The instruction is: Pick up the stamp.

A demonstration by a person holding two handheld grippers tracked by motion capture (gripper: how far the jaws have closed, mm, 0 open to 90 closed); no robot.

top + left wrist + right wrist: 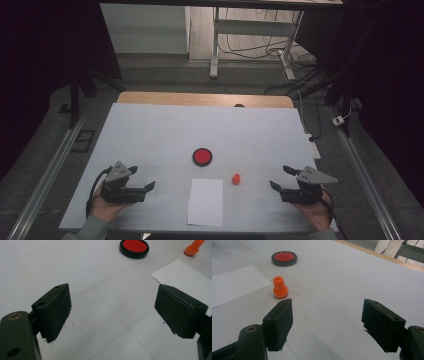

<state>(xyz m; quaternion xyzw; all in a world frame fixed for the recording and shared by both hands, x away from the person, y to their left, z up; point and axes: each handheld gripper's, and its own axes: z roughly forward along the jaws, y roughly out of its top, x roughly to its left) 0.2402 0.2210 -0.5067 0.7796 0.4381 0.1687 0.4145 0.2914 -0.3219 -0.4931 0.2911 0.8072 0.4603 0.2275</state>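
Orange stamp stands nearer your right gripper; both it and your left gripper gape wide, holding nothing, flanking the paper.

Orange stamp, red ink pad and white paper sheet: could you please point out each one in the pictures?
orange stamp (280,287), right gripper view, on its narrow upright body.
red ink pad (134,246), left gripper view, on its red middle.
white paper sheet (206,201), high view, on its middle.

Lots of open room on the table

The white table is bare at the back and sides. Only three things sit in the middle: a flat paper, a small orange stamp standing up, and a low red ink pad.
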